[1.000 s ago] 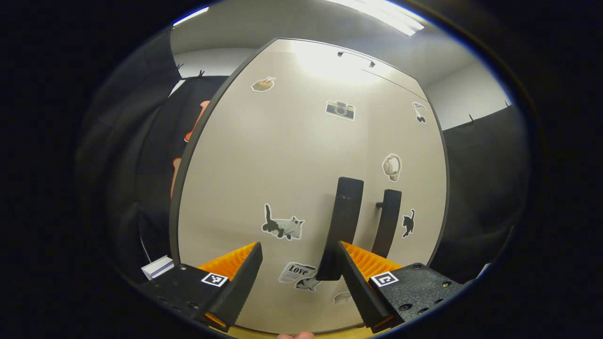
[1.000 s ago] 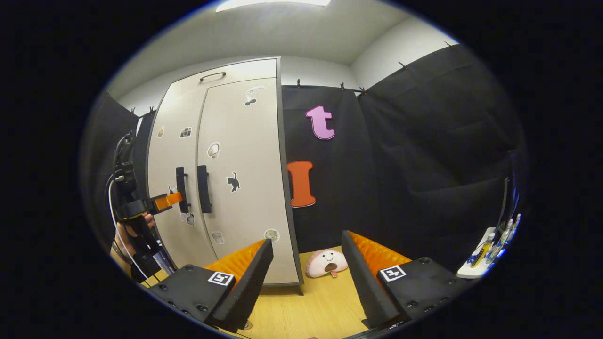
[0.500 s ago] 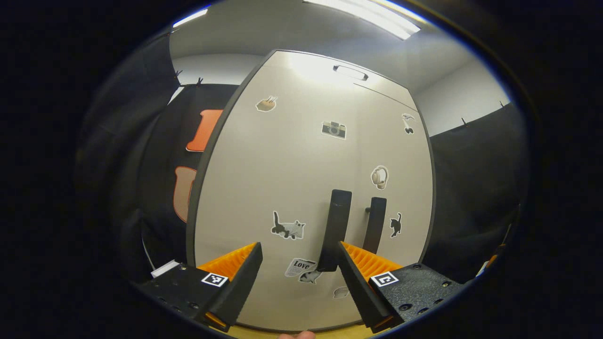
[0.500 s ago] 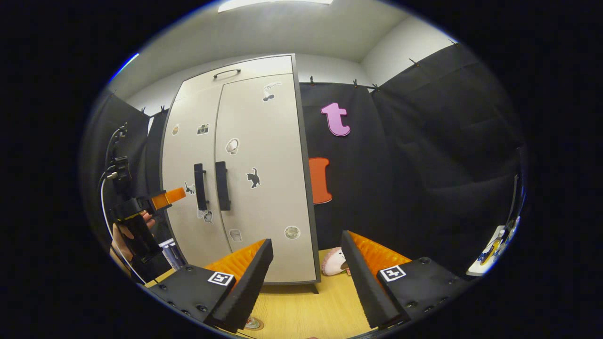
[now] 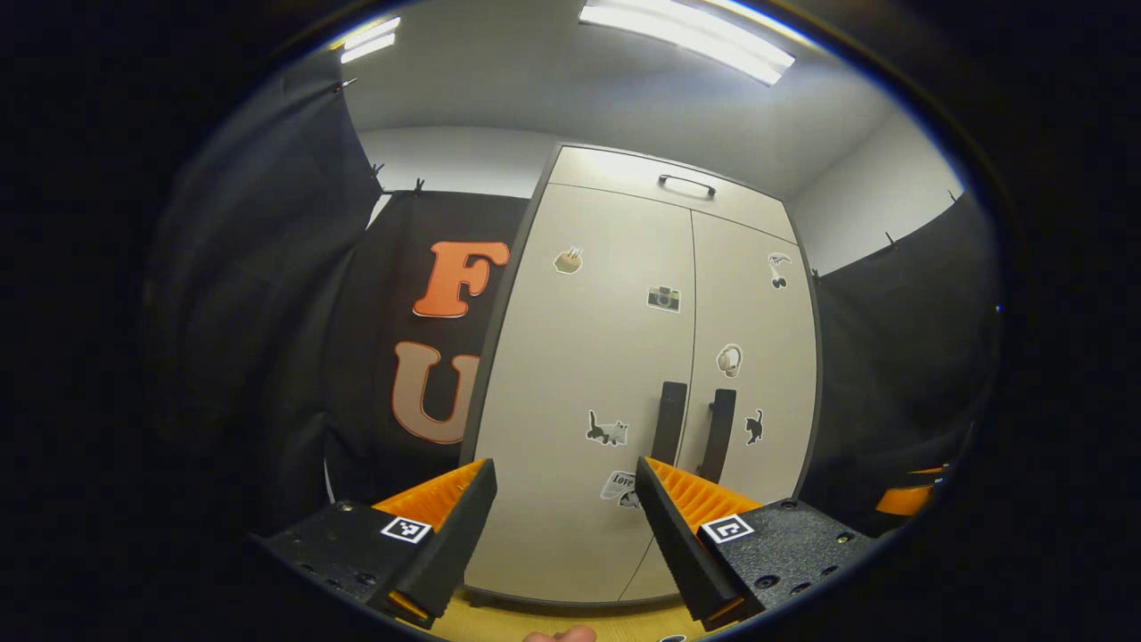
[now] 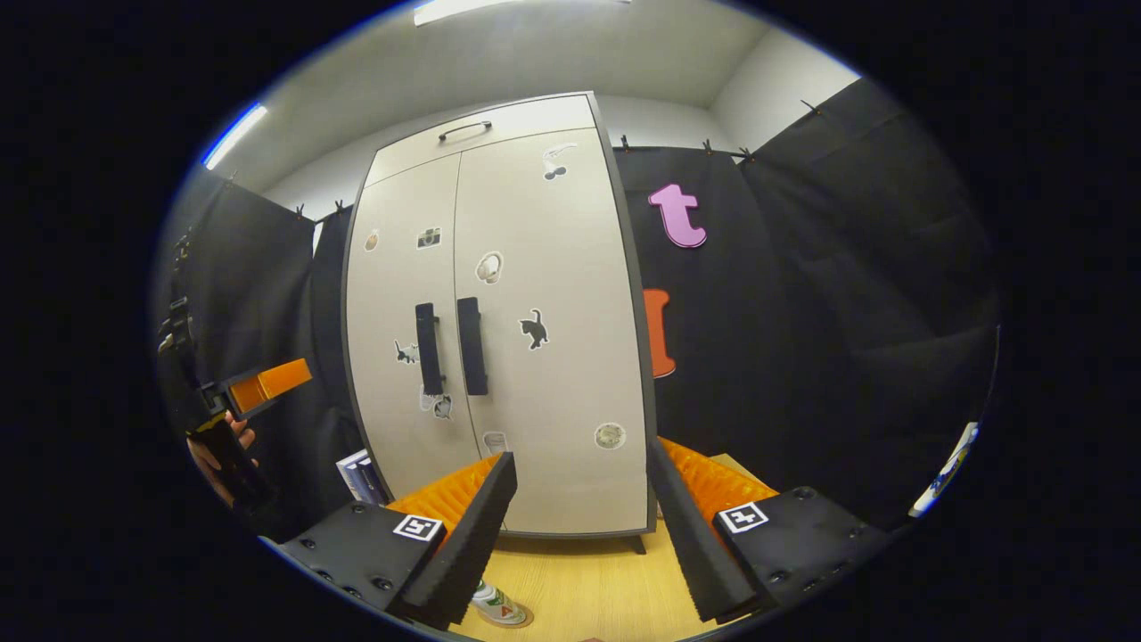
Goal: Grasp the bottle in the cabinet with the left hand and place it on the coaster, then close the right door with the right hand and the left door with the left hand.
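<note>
Both pairs of jaws stand wide apart, holding nothing. The left gripper [image 5: 563, 517] and right gripper [image 6: 579, 526] face the tall pale-grey two-door cabinet [image 6: 544, 374]. Its left door [image 5: 579, 374] and right door [image 5: 753, 357] are flush shut, black bar handles side by side, stickers scattered. The sticker-decorated bottle on its round coaster [image 6: 499, 608] stands on the wooden floor [image 6: 588, 588].

Left gripper [image 5: 563, 526]: jaws spread wide, nothing between the fingers, pointing level and forward. A fingertip of the holding hand [image 5: 559, 635] shows at the bottom edge of the left gripper view.

Right gripper [image 6: 579, 526]: jaws likewise wide apart, empty, aimed forward. In the right gripper view the left gripper sits far off at left, held in a hand gripping its handle from below.
</note>
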The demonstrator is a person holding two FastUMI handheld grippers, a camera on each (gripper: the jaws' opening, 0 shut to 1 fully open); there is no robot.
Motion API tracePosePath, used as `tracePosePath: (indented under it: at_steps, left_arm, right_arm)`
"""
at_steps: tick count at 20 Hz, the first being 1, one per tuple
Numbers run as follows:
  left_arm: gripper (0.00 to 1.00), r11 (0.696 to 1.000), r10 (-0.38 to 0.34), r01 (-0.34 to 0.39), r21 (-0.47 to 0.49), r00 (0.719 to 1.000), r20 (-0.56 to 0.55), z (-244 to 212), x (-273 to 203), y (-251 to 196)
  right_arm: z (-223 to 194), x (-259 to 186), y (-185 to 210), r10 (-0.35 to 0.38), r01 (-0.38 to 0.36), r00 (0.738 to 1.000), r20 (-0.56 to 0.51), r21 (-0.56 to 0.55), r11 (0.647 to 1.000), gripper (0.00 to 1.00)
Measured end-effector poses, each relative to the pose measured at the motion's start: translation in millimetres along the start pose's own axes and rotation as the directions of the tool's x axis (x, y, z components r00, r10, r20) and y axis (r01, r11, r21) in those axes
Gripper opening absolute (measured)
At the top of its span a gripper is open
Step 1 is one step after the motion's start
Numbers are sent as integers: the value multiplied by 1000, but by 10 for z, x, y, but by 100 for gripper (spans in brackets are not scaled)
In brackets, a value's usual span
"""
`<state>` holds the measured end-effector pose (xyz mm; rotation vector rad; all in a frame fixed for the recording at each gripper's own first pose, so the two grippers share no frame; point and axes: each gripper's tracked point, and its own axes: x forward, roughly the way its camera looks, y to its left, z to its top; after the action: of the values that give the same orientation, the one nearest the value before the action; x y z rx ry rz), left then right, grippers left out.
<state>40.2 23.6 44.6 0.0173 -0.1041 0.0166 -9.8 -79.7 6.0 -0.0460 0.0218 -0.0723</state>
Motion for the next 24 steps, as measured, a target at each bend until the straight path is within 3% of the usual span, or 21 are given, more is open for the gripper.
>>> tracePosePath:
  at_steps: [4,12,24]
  left_arm:
    - [95,997,43,-42,62,999,-25,-95,-339,198]
    - [95,999,49,-48,21,997,-64,-303,-714,288]
    - [95,1000,13,-15,-25,998,-66,-300,-800,165]
  right_arm:
    - [-75,-23,145,29,-29,1000,-7,7,1000,96]
    - [-131,-190,207,32,-32,999,29,6,999,96]
    - [-166,-279,159,17,-18,999,28,22,1000,97]
